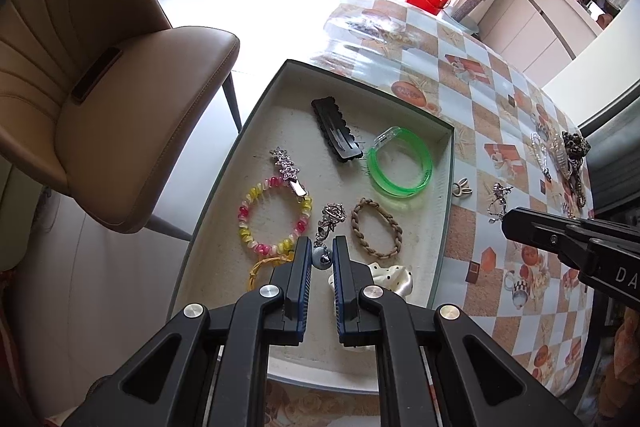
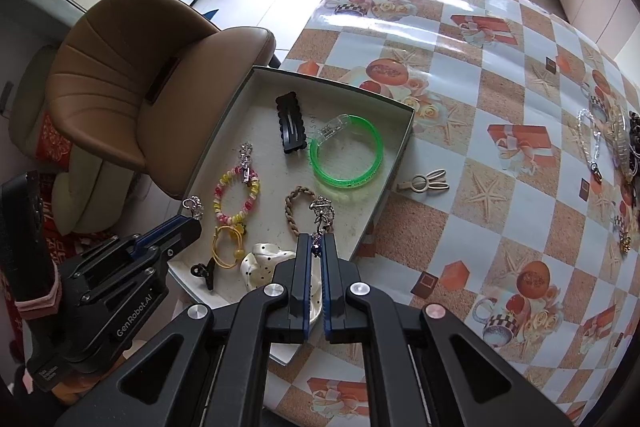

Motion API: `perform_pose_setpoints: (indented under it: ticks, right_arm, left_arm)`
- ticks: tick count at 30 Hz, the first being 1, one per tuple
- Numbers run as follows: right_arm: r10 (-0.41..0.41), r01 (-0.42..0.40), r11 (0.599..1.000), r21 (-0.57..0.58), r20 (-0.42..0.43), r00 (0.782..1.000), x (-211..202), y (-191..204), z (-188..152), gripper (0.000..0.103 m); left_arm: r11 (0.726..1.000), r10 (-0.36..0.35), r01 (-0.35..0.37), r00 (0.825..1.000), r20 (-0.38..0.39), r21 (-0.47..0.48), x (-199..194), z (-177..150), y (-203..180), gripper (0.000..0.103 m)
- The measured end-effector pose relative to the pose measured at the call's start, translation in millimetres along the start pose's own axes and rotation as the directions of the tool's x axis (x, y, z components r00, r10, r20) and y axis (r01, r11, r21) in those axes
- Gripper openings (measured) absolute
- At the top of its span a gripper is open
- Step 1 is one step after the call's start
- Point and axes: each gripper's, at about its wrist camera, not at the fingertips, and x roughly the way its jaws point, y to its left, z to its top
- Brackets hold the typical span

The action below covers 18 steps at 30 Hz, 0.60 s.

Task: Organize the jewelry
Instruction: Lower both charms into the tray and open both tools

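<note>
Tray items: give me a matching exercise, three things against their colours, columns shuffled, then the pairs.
Things:
1. bangle
2. snap hair clip
3. braided hair tie

Colours:
A. black
B. tan
C. translucent green

Pairs: 1-C, 2-A, 3-B. All three lie inside the tray.

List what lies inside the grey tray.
The grey tray holds a green bangle, black hair clip, beaded bracelet, braided band and yellow ties; gripper bodies cover its near end.
</note>
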Motion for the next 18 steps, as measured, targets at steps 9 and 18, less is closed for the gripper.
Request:
perform_pose_setpoints:
  ticks: [9, 18]
  right_arm:
    - [0.002, -0.002, 1.0, 0.005, 0.0, 1.0, 4, -4, 8, 0.004]
    - [0.021, -0.021, 1.0, 0.014, -0.016, 1.0, 43, -14, 37, 0.004]
  left_arm:
    - [1.0, -0.003, 0.003, 1.0, -0.007, 0.005, 11, 5, -1, 0.013]
    - [1.0, 0.024, -0.023, 0.999, -0.044, 0.014, 53, 15, -4, 0.013]
